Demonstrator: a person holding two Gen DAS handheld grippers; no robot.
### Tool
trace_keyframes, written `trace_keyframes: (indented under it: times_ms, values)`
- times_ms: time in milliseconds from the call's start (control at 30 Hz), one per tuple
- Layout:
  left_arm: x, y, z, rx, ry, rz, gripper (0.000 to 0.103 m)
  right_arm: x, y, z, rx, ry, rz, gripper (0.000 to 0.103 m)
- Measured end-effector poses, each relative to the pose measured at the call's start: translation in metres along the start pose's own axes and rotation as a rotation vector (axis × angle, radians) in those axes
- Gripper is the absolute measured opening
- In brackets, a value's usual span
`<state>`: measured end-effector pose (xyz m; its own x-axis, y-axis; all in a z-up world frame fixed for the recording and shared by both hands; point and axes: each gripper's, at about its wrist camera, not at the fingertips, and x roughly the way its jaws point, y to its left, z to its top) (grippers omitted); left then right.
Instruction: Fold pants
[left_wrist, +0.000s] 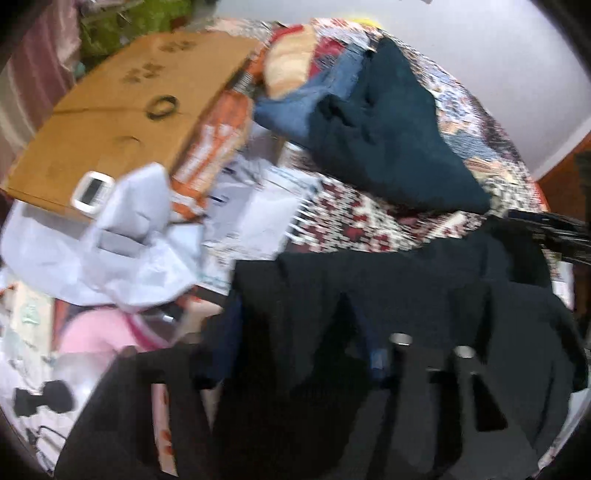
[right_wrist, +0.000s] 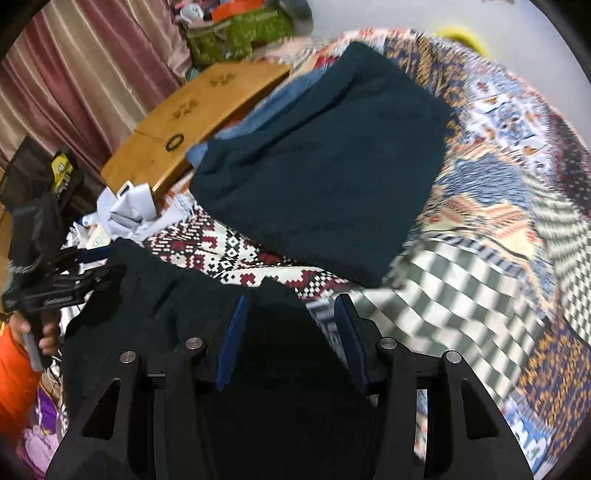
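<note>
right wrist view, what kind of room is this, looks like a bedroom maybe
Probably a bedroom or living space at home: a patterned bedspread covers a wide soft surface with folded dark clothes on it, curtains hang behind, and a cardboard box sits alongside.

No text, label, brand or number can be read in either view. The cardboard box (left_wrist: 122, 110) carries dark printed marks on its top face, seen also from the right wrist camera, but motion blur leaves them illegible. The orange-and-white packaging (left_wrist: 210, 147) beside it bears white lettering too smeared to make out. The small white device (left_wrist: 92, 192) shows a blank grey screen.
</note>
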<state>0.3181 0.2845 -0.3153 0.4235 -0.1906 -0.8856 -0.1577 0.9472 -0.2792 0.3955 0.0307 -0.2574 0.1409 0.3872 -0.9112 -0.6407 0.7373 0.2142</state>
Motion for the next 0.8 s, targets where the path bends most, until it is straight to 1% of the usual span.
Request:
trace_keyframes:
  times_ms: [33,67,100,133,167,233,267,300,367,433,500,600,633,667,733,767,800]
  values:
    - [0.002,-0.001,0.001,-0.004,0.016,-0.027,0.039,0.006,0.001,0.003,-0.009,0.018,0.006,0.037]
    - [0.003,-0.003,0.002,-0.003,0.023,-0.031,0.039,0.009,0.003,0.003,-0.023,0.023,0.000,0.034]
    - [0.002,-0.005,0.002,0.005,0.024,-0.026,0.038,0.010,0.006,0.004,-0.039,0.020,-0.005,0.032]
    - [0.001,-0.007,0.002,0.021,0.021,-0.021,0.038,0.011,0.008,0.004,-0.055,0.016,-0.010,0.023]
    - [0.001,-0.009,0.001,0.034,0.019,-0.015,0.036,0.012,0.010,0.002,-0.065,0.012,-0.022,0.020]
    - [0.000,-0.012,0.000,0.056,0.011,0.009,0.030,0.013,0.011,0.002,-0.081,0.002,-0.029,0.015]
    - [-0.001,-0.015,0.001,0.070,0.004,0.051,0.025,0.013,0.012,0.001,-0.095,-0.009,-0.039,0.013]
    - [-0.001,-0.015,0.003,0.077,0.002,0.095,0.020,0.013,0.011,0.002,-0.099,-0.013,-0.043,0.012]
    - [-0.001,-0.016,0.008,0.092,-0.003,0.163,0.020,0.013,0.011,0.001,-0.098,-0.035,-0.061,0.011]
    - [0.001,-0.021,0.013,0.137,-0.029,0.247,0.020,0.014,0.011,0.001,-0.095,-0.048,-0.076,0.011]
    - [0.009,-0.025,0.017,0.156,-0.031,0.292,0.020,0.016,0.013,0.002,-0.096,-0.048,-0.097,0.010]
    - [0.012,-0.026,0.020,0.151,-0.031,0.307,0.020,0.014,0.012,0.003,-0.080,-0.040,-0.101,0.013]
    - [0.009,-0.026,0.020,0.150,-0.031,0.305,0.021,0.009,0.011,0.003,-0.067,-0.046,-0.095,0.015]
    - [0.005,-0.027,0.019,0.149,-0.032,0.306,0.024,0.003,0.011,0.001,-0.055,-0.051,-0.088,0.017]
    - [-0.009,-0.027,0.015,0.143,-0.039,0.301,0.027,-0.018,0.009,-0.006,-0.040,-0.082,-0.072,0.017]
    - [-0.017,-0.028,0.012,0.139,-0.049,0.312,0.028,-0.030,0.009,-0.010,-0.043,-0.099,-0.071,0.017]
    - [-0.030,-0.028,0.008,0.133,-0.066,0.325,0.033,-0.041,0.009,-0.014,-0.047,-0.117,-0.068,0.018]
